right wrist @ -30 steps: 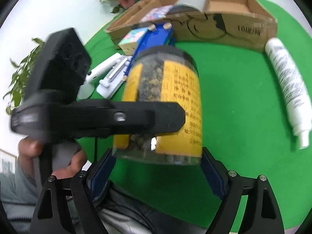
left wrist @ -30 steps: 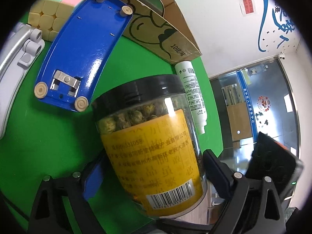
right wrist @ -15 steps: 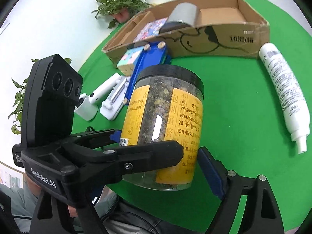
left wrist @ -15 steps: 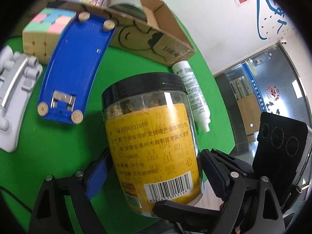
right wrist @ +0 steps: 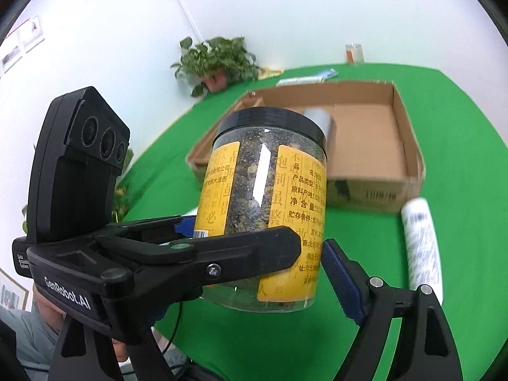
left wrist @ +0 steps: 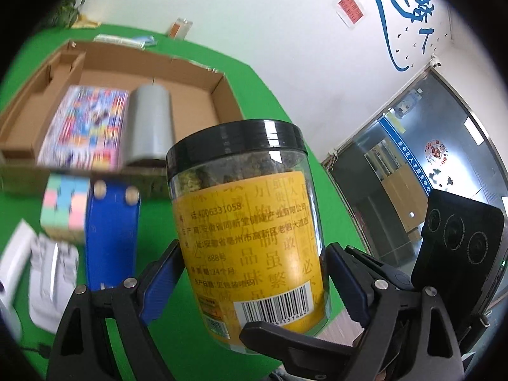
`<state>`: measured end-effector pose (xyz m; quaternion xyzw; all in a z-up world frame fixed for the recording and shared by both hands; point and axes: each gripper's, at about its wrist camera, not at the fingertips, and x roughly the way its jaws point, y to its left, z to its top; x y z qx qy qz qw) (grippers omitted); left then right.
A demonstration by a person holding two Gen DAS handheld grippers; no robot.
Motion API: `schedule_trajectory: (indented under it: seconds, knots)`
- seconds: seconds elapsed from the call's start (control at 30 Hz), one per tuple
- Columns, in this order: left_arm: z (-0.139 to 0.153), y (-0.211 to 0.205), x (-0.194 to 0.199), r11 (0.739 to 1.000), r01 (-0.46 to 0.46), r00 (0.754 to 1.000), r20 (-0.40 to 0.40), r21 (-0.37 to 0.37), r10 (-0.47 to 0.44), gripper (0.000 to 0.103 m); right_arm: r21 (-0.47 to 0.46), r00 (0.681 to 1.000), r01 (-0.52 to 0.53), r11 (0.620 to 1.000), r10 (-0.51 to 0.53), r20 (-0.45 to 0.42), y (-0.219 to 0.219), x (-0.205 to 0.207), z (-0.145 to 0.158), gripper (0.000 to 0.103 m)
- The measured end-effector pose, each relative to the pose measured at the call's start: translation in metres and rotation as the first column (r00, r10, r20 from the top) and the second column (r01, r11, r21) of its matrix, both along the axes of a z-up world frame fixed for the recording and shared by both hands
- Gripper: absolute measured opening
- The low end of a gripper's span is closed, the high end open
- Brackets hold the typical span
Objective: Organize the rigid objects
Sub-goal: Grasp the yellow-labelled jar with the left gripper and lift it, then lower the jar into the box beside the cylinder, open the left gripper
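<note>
A clear jar (left wrist: pixel 247 238) with a black lid and a yellow label hangs upright above the green table. My left gripper (left wrist: pixel 254 282) is shut on it, one blue pad on each side of its lower half. My right gripper (right wrist: pixel 254 285) grips the same jar (right wrist: pixel 263 209) from another side; its right pad (right wrist: pixel 339 276) touches the wall, while its left finger is hidden behind the left gripper (right wrist: pixel 158 254). Beyond the jar lies the open cardboard box (left wrist: pixel 222 95), which holds a colourful book (left wrist: pixel 85 123) and a grey roll (left wrist: pixel 152 127).
On the green cloth before the box lie a pastel cube (left wrist: pixel 63 206), a blue curved board (left wrist: pixel 111 231) and white plastic parts (left wrist: pixel 54 273). A white bottle (right wrist: pixel 422 244) lies to the right of the box (right wrist: pixel 409 146). A potted plant (right wrist: pixel 219 60) stands at the far table edge.
Both grippers have risen together with the jar between them. The jar has lifted off the cloth, and the inside of the box has come into view.
</note>
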<state>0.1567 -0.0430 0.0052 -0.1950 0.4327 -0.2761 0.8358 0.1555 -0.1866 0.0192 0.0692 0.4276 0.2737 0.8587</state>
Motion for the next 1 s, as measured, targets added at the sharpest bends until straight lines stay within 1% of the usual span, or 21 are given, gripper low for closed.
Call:
schedule_trajectory:
  seconds: [0.17,0.27,0.4,0.6,0.73,0.83,0.9,1.0]
  knots:
    - [0.013,-0.004,0.034,0.999,0.000,0.999,0.032,0.045,-0.001,0.087,0.011,1.000,0.016,1.000,-0.016,0.013,0.001,0.038,0.017,0.083]
    - [0.016,-0.010,0.063,0.998,-0.001,1.000,0.014,0.055,0.000,0.087,0.015,1.000,0.028,1.000,-0.028,-0.005,-0.002,0.067,0.019,0.083]
    - [0.014,-0.023,0.097,0.996,0.016,1.000,-0.006,0.089,-0.015,0.086,0.028,0.998,0.051,0.998,-0.050,-0.043,-0.014,0.109,0.013,0.083]
    - [0.002,-0.036,0.144,0.992,0.040,0.999,-0.041,0.121,-0.035,0.086,0.041,0.992,0.090,0.995,-0.085,-0.095,-0.033,0.158,-0.006,0.083]
    - [-0.013,-0.041,0.162,0.990,0.037,0.996,-0.082,0.137,-0.026,0.086,0.056,0.988,0.085,0.995,-0.077,-0.131,-0.043,0.185,-0.028,0.083]
    - [-0.026,-0.045,0.169,0.988,0.048,0.991,-0.129,0.144,-0.029,0.086,0.043,0.984,0.085,0.995,-0.077,-0.163,-0.045,0.194,-0.044,0.082]
    - [-0.032,-0.049,0.172,0.984,0.051,0.988,-0.150,0.169,-0.025,0.086,0.020,0.982,0.077,0.997,-0.072,-0.175,-0.044,0.195,-0.053,0.082]
    - [-0.033,-0.054,0.172,0.975,0.045,0.989,-0.146,0.218,-0.013,0.087,0.016,0.978,0.075,0.997,-0.070,-0.198,-0.042,0.197,-0.062,0.081]
